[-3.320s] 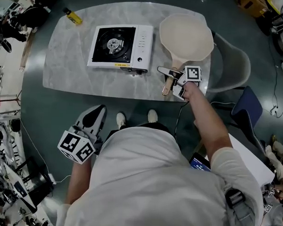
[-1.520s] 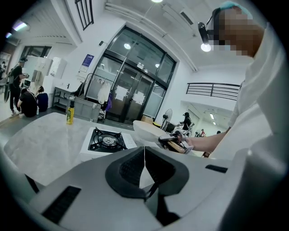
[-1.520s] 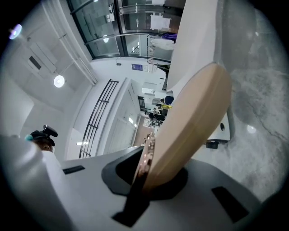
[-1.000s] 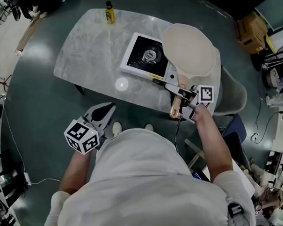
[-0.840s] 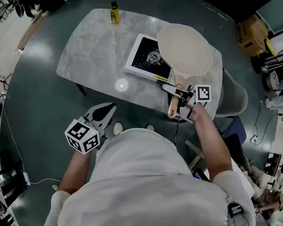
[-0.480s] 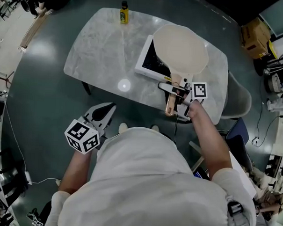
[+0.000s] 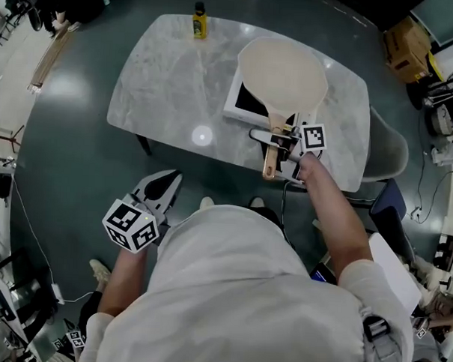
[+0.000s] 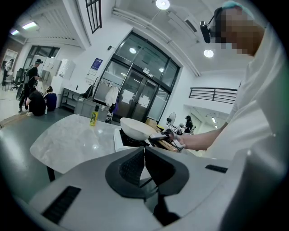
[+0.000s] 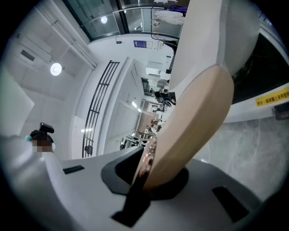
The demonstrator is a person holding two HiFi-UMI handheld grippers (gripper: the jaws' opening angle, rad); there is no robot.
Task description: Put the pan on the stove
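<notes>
Marble table (image 7: 171, 76), dark floor (image 7: 70, 155): right gripper (image 7: 267, 138), arm outstretched, pinches pan (image 7: 284, 70) handle over stove (image 7: 241, 102); left gripper (image 7: 165, 183) low, jaws together, empty.

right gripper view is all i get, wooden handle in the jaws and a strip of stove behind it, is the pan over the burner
Observer: In the head view the pan covers most of the stove. Only the stove's left edge shows, and the burner is hidden under the pan.
Operator: where's the left gripper
Observer: The left gripper is off the table, close to the person's body, with its jaws together and nothing in them.
Operator: anything else on the table
Observer: Just a yellow bottle at the far edge, well apart from the stove.
</notes>
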